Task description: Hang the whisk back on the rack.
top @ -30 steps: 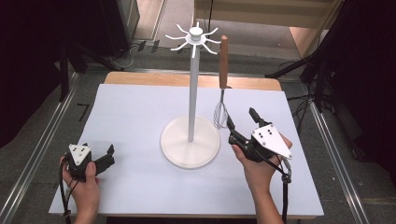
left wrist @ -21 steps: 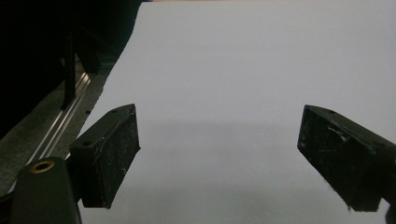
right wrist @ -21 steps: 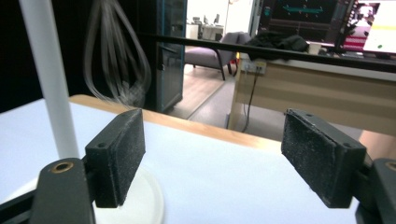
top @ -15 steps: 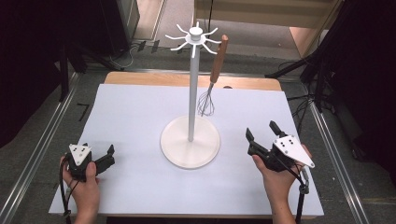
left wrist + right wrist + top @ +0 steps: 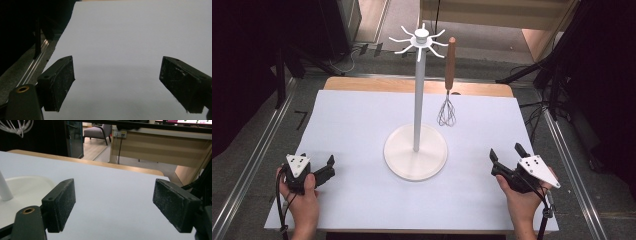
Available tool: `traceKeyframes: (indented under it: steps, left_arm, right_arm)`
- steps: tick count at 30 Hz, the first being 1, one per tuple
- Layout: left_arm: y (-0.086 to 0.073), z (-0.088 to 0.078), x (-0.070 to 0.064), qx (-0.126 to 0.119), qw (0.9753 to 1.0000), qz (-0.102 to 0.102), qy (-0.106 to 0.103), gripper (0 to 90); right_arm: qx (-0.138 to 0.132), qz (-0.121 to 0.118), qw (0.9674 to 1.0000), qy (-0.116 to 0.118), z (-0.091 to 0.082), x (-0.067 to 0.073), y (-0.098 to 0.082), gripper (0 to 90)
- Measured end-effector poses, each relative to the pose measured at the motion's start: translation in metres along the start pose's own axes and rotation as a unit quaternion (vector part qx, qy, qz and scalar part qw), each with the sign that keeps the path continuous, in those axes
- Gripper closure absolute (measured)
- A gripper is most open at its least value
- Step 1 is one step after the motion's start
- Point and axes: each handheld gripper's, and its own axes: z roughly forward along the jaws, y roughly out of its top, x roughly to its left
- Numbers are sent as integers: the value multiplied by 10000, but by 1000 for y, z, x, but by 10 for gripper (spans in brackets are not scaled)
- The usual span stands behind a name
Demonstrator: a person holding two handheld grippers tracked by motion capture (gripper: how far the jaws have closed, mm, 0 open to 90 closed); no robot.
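Change: a second ago our right gripper was up beside the whisk; now it is back at the near right corner of the table, well apart from it
Whisk: it hangs by its brown handle from a hook at the top of the white stand, wire head down and clear of the table, just right of the pole
Meaning: we judge the hanging done, since the whisk stays up with no gripper on it
Right gripper: jaws spread wide with nothing between them, hovering low over the white table; in the right gripper view we see the stand's base off to the left and the whisk wires in the top corner
Left gripper: parked at the near left corner as it was, jaws wide apart and empty over bare table
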Motion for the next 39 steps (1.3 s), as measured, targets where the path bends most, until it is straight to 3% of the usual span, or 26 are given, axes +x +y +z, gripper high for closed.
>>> traceKeyframes:
  steps: [26,35,39]
  left_arm:
    - [0,0,0,-9,10000,-17,2,135]
    - [0,0,0,-11,10000,-28,-7,135]
    - [0,0,0,-13,10000,-30,-8,135]
  right_arm:
    - [588,229,9975,-304,-11,-36,-41,125]
    - [832,286,9957,-291,-17,-45,-49,0]
    - [861,307,9955,-269,-21,-50,-51,0]
